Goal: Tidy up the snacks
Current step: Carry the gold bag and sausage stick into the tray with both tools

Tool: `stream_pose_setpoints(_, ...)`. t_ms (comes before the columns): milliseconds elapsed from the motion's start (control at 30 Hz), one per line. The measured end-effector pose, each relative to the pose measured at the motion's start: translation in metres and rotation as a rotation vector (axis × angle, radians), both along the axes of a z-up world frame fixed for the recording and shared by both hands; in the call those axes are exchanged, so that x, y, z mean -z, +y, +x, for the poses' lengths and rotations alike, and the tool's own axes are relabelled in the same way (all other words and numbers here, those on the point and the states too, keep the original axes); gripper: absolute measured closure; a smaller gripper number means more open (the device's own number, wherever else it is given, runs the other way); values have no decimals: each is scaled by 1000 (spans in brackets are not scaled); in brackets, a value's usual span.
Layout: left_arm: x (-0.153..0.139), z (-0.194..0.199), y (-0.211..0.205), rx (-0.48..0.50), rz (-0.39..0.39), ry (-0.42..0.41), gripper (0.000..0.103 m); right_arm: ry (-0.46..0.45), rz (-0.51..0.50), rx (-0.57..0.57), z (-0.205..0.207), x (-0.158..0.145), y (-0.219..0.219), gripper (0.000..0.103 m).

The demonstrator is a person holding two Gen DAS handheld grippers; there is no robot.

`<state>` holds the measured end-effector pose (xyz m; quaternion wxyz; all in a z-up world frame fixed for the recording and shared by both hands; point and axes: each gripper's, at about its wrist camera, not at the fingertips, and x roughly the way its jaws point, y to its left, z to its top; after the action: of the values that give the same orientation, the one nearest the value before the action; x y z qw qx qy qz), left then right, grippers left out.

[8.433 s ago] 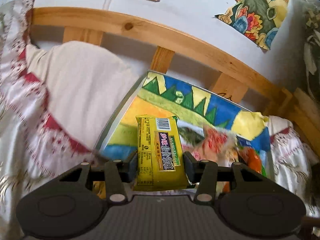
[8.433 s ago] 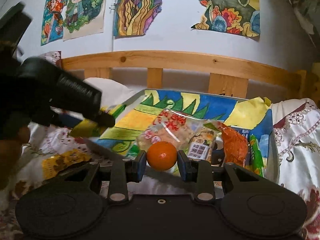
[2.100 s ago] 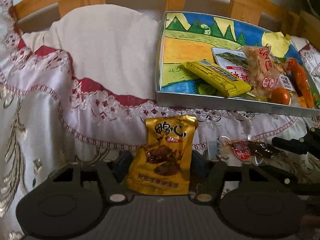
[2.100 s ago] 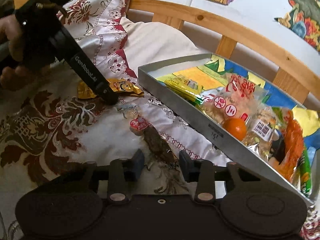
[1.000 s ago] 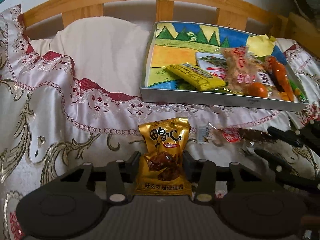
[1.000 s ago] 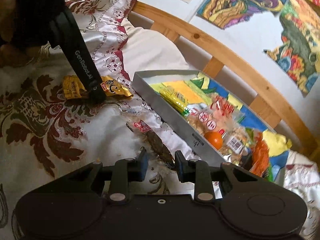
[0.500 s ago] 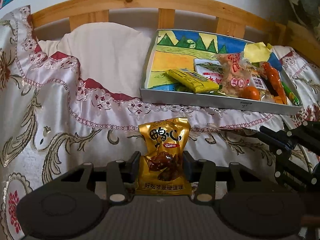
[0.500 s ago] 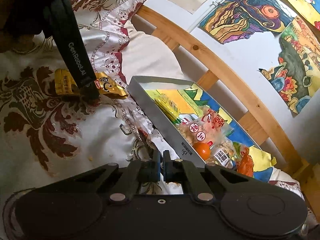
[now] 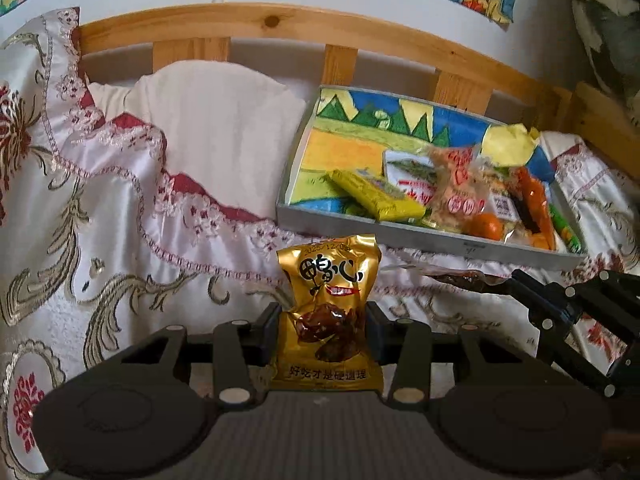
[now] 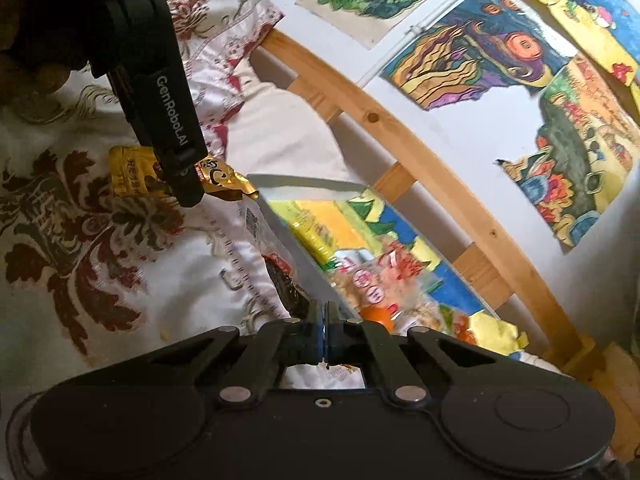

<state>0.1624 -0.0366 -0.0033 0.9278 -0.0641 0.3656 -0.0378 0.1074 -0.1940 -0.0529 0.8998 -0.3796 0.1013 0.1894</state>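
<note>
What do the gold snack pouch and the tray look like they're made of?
Gold snack pouch: glossy foil-like plastic film, judging by its crinkles and bright glints. Tray: probably thin metal or painted board, with flat matte grey walls; a colourful painted sheet lines its floor.

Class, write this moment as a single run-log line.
left tool: shut on gold snack packet | right tool: shut on dark clear-wrapped snack | tray: holds other snacks
</note>
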Motion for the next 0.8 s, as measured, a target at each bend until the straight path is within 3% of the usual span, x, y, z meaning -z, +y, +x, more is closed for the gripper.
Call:
stream_pose_setpoints(300, -25, 27, -18, -18, 13, -83, 55, -128, 82, 63, 10, -29, -17, 103)
stream_pose_setpoints(533, -45, 67, -46, -63, 28, -117, 55, -205, 166, 186, 41, -52, -50, 103)
stream_pose_setpoints(800, -36, 109, -76, -104, 37, -96, 55, -179, 277, 344, 81, -58, -89, 103)
